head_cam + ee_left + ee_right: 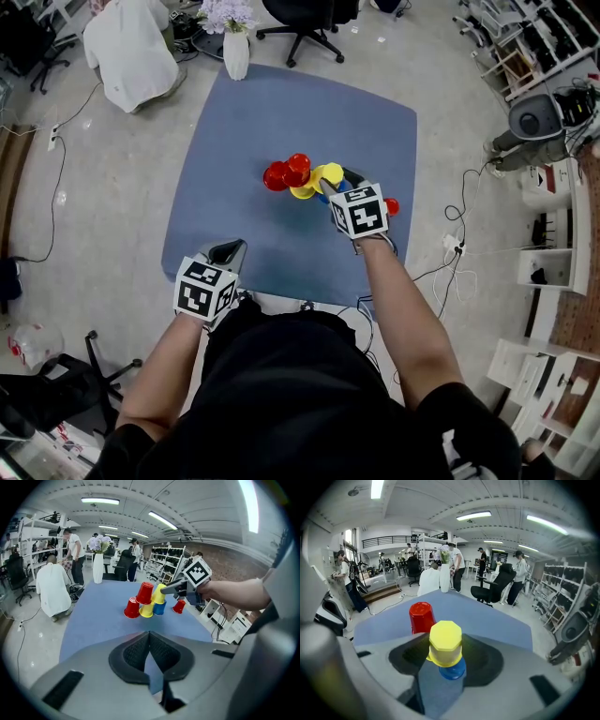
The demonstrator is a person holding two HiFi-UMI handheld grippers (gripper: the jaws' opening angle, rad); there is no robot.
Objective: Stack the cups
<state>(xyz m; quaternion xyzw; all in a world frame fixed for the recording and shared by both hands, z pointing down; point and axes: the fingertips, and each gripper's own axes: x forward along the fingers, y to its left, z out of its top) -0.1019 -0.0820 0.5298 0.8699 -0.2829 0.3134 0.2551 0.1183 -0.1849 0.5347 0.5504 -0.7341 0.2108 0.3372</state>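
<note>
Roughly at the middle of the blue table stands a small pyramid of upturned cups. Its bottom row, seen from the left gripper view, runs lower red cup, lower yellow cup, blue cup, each touching the next. An upper red cup sits on the first two.

The right gripper reaches in from the table's near right side. Its jaws stand wide and are clamped on the upper yellow cup, one pad against each side. That cup is mouth-down just above the blue cup, beside the upper red cup. Whether it already rests on the row below cannot be told.

A lone red cup stands apart from the pyramid, closer to the table's right edge, also mouth-down.

The left gripper hangs over the table's near edge, well apart from the cups. Its jaws are pressed together with nothing between them, pointing toward the pyramid.

A white vase with pale flowers stands at the table's far left corner.
</note>
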